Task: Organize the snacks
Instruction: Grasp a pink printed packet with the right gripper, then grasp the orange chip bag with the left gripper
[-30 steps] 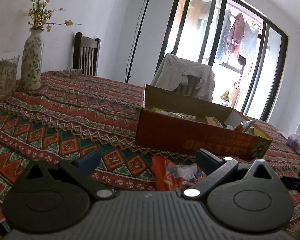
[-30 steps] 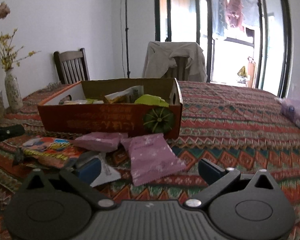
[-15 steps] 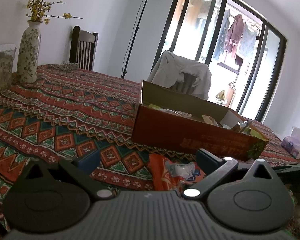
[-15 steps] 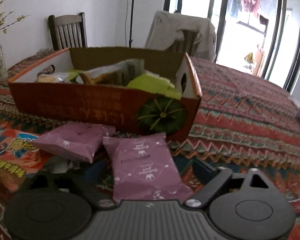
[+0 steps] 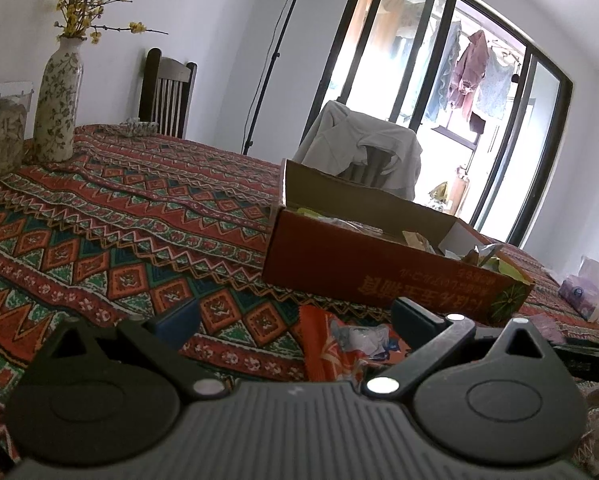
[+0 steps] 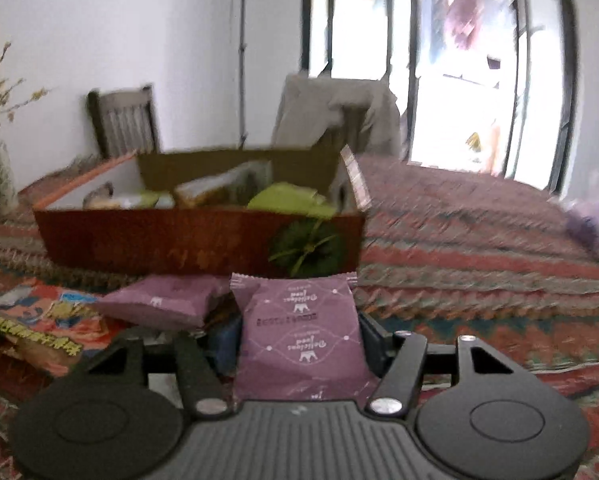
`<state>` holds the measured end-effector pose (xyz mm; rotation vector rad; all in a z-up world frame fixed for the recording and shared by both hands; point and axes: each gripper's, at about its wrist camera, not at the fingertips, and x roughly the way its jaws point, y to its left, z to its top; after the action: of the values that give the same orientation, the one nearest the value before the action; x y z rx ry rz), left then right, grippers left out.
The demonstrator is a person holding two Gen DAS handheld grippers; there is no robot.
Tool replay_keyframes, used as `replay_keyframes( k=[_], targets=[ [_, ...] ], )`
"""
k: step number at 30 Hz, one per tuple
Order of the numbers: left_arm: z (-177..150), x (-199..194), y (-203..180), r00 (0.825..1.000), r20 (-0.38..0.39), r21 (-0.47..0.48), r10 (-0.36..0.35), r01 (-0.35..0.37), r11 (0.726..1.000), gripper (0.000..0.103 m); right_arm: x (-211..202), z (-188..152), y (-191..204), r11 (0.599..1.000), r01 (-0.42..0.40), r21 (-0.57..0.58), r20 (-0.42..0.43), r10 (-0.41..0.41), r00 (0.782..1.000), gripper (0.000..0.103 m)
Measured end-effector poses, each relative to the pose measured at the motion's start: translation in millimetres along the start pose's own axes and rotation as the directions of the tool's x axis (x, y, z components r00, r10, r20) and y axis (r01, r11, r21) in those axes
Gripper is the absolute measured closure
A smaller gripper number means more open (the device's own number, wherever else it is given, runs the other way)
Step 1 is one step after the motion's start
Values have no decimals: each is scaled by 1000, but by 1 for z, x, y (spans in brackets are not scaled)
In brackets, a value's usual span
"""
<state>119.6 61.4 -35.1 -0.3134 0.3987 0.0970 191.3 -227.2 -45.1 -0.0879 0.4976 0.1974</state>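
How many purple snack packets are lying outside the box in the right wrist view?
2. One purple packet sits between the closing right tongs; the second purple packet lies just left of it, before the box. Others may be hidden.

Purple snack packet [image 6: 299,336], seen upside down: small crown logo, script reading roughly "Delicious", line of characters above (too blurred to read). Red cardboard box [image 5: 339,260], front wall: gold Chinese characters, inverted, illegible. Orange snack bag [image 6: 43,320]: yellow characters, unreadable (motion blur). Second purple packet [image 6: 167,302]: crown logo only.
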Motion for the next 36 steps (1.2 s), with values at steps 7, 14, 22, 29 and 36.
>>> replay_keyframes(
  k=[7, 14, 22, 29, 36],
  targets=[
    [-1, 1, 0, 1000, -5, -3, 6, -6, 1000, 0, -18, -2, 2, 997, 78, -2, 125, -78, 989, 42],
    [-2, 3, -6, 1000, -24, 21, 20, -19, 1000, 0, -20, -2, 2, 997, 81, -8, 128, -79, 989, 42],
    [3, 17, -25, 991, -130, 68, -13, 22, 997, 0, -21, -4, -3, 997, 74, 24, 131, -76, 988, 42],
    [5, 44, -35, 958, -288, -60, -1, -17, 998, 0, -22, -6, -10, 997, 54, 61, 136, -62, 989, 42],
    [-8, 42, -57, 964, -253, -9, 79, -84, 996, 1, -23, -7, -16, 996, 29, 85, 141, -40, 989, 42]
  ],
)
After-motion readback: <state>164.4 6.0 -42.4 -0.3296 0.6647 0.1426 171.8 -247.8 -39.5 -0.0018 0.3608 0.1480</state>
